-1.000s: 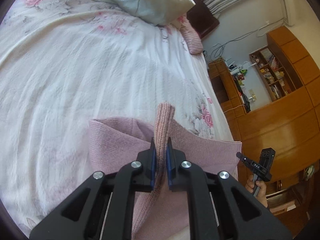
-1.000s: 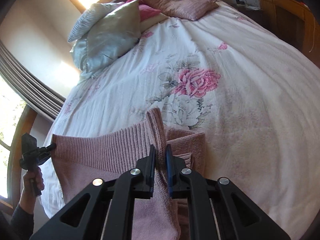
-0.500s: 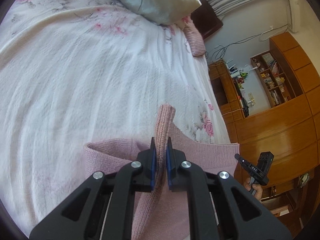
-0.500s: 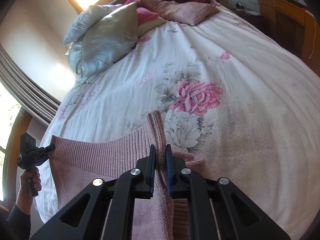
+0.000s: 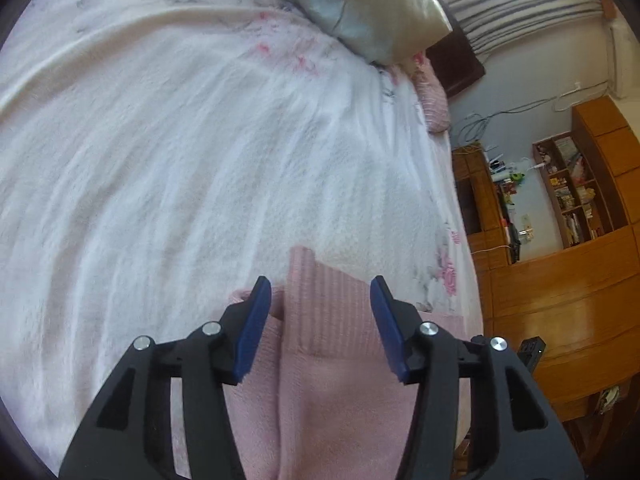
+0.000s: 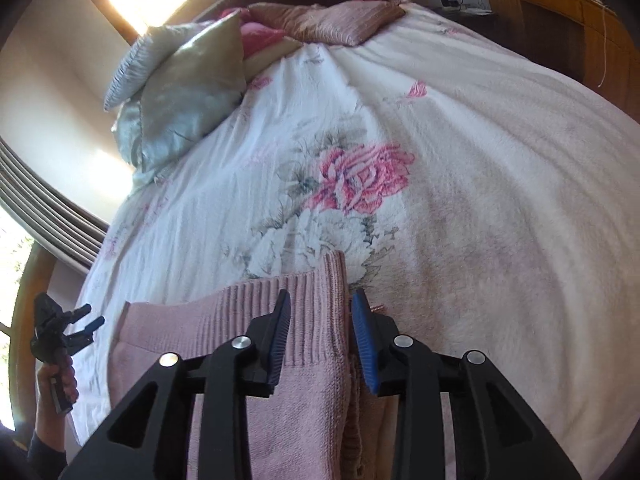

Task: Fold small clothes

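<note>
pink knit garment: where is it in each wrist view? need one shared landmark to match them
Left wrist: pink knit garment at bottom centre, ribbed edge between the open left gripper fingers.
Right wrist: bottom centre-left, ribbed corner between the open right gripper fingers.
Shared landmark: the silver-grey pillow, top centre-right in the left view, upper left in the right view.

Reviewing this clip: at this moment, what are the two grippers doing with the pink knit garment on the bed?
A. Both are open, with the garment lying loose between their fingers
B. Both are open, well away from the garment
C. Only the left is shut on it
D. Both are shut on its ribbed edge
A: the left gripper and the right gripper each show spread blue pads, with the pink knit garment lying unclamped between them.
</note>
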`<state>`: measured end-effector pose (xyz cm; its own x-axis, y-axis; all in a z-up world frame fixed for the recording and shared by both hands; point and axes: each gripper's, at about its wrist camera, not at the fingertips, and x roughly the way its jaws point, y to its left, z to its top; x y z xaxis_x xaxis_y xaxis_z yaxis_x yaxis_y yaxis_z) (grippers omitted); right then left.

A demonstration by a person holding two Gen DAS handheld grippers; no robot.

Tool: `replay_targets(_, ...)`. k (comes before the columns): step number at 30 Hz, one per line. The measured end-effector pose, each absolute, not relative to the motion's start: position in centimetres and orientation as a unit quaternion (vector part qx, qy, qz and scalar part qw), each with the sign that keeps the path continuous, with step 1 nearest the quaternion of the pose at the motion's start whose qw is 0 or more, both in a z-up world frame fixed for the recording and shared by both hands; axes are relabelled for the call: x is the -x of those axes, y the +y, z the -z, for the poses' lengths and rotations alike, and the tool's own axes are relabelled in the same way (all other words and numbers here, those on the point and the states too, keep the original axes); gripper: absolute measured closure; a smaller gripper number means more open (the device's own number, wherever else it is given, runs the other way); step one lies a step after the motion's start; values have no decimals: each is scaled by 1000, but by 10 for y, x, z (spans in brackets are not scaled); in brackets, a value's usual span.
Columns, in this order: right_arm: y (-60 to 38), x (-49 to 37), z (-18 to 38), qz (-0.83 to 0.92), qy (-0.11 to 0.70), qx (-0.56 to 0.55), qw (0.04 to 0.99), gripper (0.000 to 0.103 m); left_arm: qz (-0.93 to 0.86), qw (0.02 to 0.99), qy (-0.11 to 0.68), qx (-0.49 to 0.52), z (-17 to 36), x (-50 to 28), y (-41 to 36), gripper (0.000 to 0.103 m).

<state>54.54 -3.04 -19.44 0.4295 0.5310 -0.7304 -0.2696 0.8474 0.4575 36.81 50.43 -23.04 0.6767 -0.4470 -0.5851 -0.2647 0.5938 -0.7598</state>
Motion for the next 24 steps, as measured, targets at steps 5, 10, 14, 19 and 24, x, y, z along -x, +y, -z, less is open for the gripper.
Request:
replay_targets(5, -32, -527, 199, -290, 474, -178, 812, 72, 158, 791, 422, 414, 233, -359, 443, 51)
replay_targets(10, -26, -530, 248, -262, 519, -161, 798, 83, 90, 777, 467, 413, 291, -361, 453, 60)
replay_targets(14, -34, -524, 249, -271, 511, -172, 797, 82, 90, 778, 462, 416, 284, -359, 459, 58)
replay_targets(19, -41, -462, 209, -355, 475, -199, 780, 76, 171, 799, 407, 408, 235, -309, 437, 46)
replay_targets(24, -54, -429, 258, -329, 521, -209, 759, 76, 155, 773, 467, 401, 295, -273, 414, 47)
